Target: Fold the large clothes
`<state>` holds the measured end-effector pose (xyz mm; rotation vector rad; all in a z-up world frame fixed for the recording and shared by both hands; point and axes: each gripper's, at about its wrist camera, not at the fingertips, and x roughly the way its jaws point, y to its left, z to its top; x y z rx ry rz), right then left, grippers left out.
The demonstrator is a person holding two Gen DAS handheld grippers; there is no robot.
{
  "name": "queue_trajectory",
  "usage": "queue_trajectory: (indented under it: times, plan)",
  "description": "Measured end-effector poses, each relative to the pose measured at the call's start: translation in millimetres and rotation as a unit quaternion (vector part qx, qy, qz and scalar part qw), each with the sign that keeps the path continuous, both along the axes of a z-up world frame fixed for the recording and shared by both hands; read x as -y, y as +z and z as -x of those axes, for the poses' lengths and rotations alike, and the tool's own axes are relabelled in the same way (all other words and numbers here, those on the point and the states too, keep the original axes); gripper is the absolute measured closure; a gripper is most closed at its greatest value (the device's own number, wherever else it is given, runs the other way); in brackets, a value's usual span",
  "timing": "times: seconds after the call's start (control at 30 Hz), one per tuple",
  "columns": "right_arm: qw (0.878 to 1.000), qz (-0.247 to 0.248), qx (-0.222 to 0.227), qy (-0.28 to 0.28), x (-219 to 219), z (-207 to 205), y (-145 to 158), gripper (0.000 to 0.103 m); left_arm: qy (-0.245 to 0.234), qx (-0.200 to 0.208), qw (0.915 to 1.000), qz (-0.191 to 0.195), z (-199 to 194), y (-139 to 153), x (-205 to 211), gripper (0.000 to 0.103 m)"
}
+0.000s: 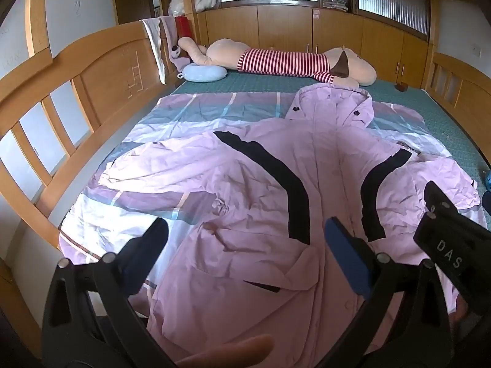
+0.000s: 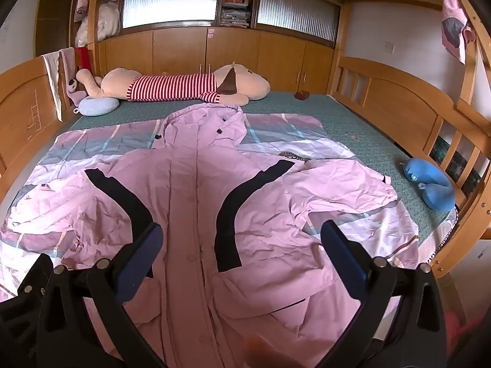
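Both black two-finger grippers, left [image 1: 245,242] and right [image 2: 242,239], hung with jaws spread wide and empty above the near hem of the pink hooded jacket with black curved stripes [image 2: 196,190], which lay front-up, hood far, on the pink-and-grey checked sheet [image 2: 92,144].
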<state>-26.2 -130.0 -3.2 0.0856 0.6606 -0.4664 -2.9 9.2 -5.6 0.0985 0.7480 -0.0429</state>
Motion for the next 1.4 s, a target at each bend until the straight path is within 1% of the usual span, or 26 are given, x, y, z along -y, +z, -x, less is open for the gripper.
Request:
queue_trajectory:
  times: [0.2, 0.7, 1.4]
  plan:
    - [1.0, 0.002, 0.0, -0.002, -0.8, 1.1, 0.1, 0.001, 0.0, -0.001, 1.0, -0.001, 1.3, 0.3, -2.0, 0.002]
    - [1.0, 0.001, -0.001, -0.001, 0.3, 1.3, 0.2, 0.001, 0.002, -0.008, 1.0, -0.003, -0.6, -11.0, 1.1, 0.002]
    - [1.0, -0.001, -0.004, 0.0, -0.8, 0.4, -3.8, 0.001, 0.002, -0.013, 0.9999, -0.001, -3.9, -12.0, -0.7, 0.002]
